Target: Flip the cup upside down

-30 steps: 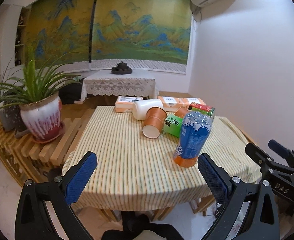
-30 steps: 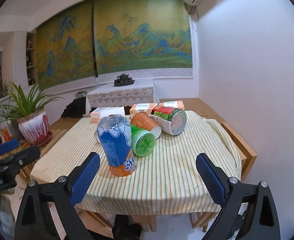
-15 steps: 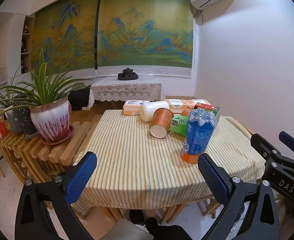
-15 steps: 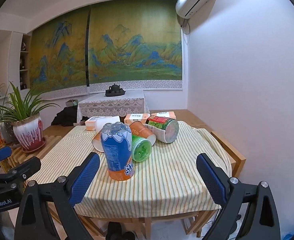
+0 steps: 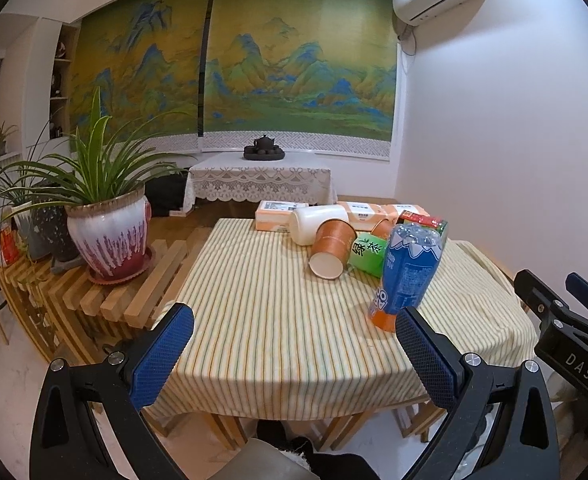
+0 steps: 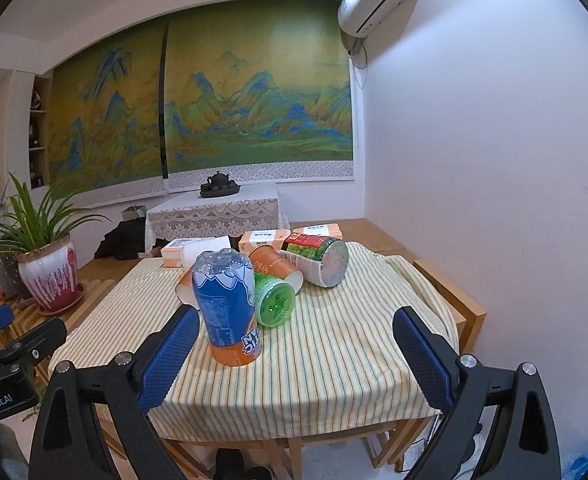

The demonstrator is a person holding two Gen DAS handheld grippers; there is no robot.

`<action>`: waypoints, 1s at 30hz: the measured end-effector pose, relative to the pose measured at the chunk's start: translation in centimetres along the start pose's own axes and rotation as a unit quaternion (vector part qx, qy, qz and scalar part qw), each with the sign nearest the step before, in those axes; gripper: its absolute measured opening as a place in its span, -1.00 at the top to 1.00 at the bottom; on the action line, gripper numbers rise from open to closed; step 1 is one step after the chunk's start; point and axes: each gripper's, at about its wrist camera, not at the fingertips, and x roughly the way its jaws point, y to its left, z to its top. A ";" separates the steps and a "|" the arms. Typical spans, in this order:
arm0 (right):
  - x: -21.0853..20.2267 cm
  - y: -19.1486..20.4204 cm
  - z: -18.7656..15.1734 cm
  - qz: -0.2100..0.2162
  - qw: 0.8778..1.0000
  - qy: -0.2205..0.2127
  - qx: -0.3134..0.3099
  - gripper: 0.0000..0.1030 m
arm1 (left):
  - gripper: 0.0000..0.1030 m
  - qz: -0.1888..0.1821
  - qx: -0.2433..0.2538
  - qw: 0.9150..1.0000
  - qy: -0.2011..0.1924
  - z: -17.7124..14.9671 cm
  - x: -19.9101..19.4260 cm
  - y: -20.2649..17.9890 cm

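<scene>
1. Orange paper cup [image 5: 331,249] lies on its side mid-tabletop [image 5: 262,320], touching the green bottle [image 5: 367,254].
2. You've pulled both cameras back; your left hand-held gripper [image 5: 294,354] and right hand-held gripper [image 6: 295,356] gape wide, empty.
3. Flipping hasn't begun.

The near and left parts of the counter [image 5: 254,320] lie bare, open to a hand-held gripper. An inverted blue bottle [image 5: 407,276] stands in front of the clutter; behind it, the orange cup [image 5: 331,250] on its side touches a green can [image 5: 367,254] and white cup [image 5: 317,224]
</scene>
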 end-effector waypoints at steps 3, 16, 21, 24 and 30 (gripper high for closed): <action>-0.2 0.1 0.0 0.002 1.000 -0.004 -0.002 -0.86 | -0.99 0.001 -0.002 1.000 0.000 0.0 0.0 0.1; -0.2 0.3 0.1 0.006 1.000 -0.007 -0.002 -0.86 | -0.99 0.001 -0.002 1.000 0.001 0.0 0.0 0.0; -0.2 0.3 0.1 0.006 1.000 -0.006 -0.002 -0.86 | -0.99 0.001 -0.001 1.000 0.002 0.0 0.1 -0.1; -0.2 0.2 0.0 0.007 1.000 -0.005 -0.002 -0.86 | -0.99 0.000 -0.002 1.000 0.003 0.0 0.1 -0.1; 0.0 0.2 0.0 0.008 1.000 -0.003 -0.001 -0.86 | -0.99 0.001 -0.001 1.000 0.004 0.0 0.2 -0.1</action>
